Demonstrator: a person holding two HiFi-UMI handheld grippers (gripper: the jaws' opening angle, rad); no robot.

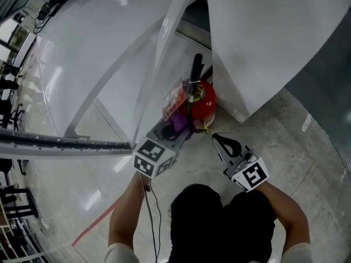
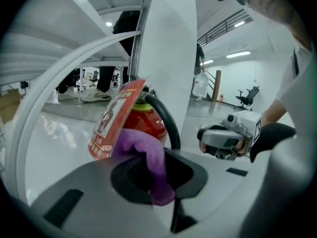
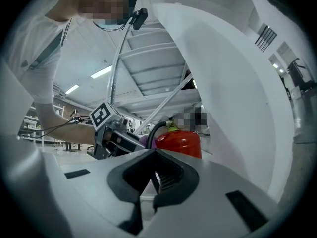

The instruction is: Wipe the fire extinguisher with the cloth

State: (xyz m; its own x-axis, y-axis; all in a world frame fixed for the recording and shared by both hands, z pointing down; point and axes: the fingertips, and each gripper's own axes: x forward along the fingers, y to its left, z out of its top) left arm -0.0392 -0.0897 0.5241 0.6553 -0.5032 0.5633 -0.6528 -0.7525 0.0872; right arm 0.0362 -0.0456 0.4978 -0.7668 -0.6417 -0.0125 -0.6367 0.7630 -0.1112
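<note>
Big white curved panels [image 1: 263,37] tower over a pale, glossy floor [image 1: 312,147] in a strip-lit hall. They hide much of the red extinguisher [image 1: 205,104] that stands at their foot. The left gripper [image 1: 178,129] covers the extinguisher's near side, its jaws clamped on a purple cloth [image 2: 143,150] pressed to the cylinder beside the black hose [image 2: 166,118]. The right gripper [image 1: 218,138] hovers just beside the extinguisher, its jaws closed together on nothing. A red tag [image 2: 114,118] hangs at the neck; its print is too small to read.
</note>
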